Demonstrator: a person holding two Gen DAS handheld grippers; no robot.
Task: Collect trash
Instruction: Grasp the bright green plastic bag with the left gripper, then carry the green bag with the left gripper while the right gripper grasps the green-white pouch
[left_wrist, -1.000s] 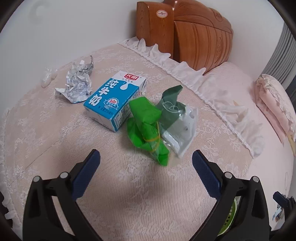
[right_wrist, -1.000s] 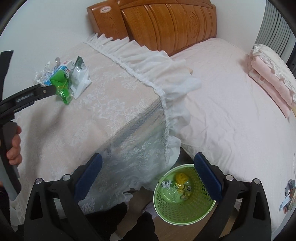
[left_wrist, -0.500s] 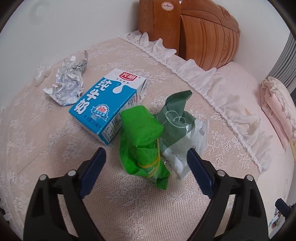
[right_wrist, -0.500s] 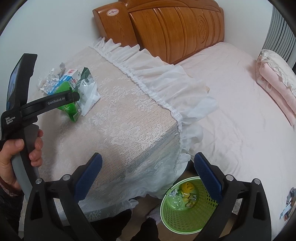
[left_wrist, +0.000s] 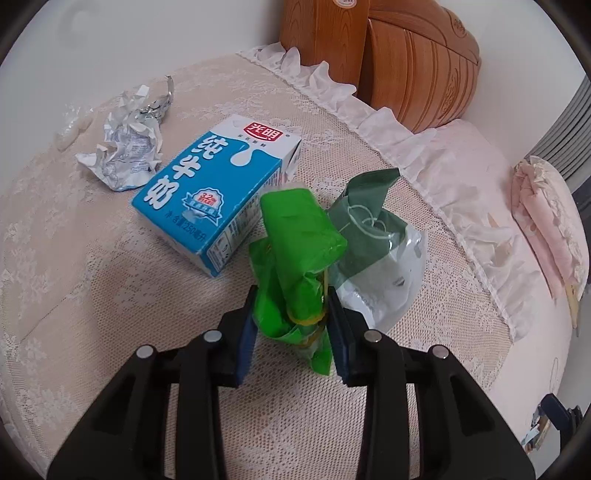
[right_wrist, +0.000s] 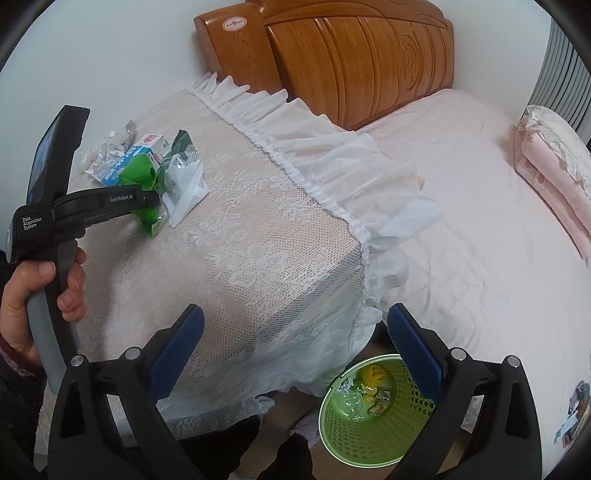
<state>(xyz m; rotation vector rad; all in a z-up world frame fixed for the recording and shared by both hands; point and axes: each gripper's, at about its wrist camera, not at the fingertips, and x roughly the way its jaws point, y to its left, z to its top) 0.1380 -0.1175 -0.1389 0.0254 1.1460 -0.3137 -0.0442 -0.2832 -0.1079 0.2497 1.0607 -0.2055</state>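
Here the left tool (left_wrist: 291, 325) is clamped on the lower, banded end of a bright green bag (left_wrist: 295, 258), its two blue pads pressing the crumpled plastic from either side. The bag's long axis runs away from the left wrist camera, the yellow-banded end nearest the tool and the broader folded end pointing toward the milk carton (left_wrist: 218, 188). The bag sits on the lace-covered desk (left_wrist: 110, 295), touching the carton on one side and a dark green and white pouch (left_wrist: 376, 243) on the other. The blue and white carton lies flat on its side, its long axis angled toward the wooden headboard (left_wrist: 388, 55). Beyond it, well apart from the tool, lies a crumpled foil wrapper (left_wrist: 125, 151). In the right wrist view, the right tool (right_wrist: 295, 343) is held with its fingers spread apart and nothing between them, at the frilled edge of the desk. Below it on the floor stands a green perforated basket (right_wrist: 347, 446), upright and open, containing a yellow crumpled piece and several clear and silvery wrappers. The left hand (right_wrist: 37, 295) grips the handle of the left tool. A pink bed (right_wrist: 480, 221) lies beside the desk.
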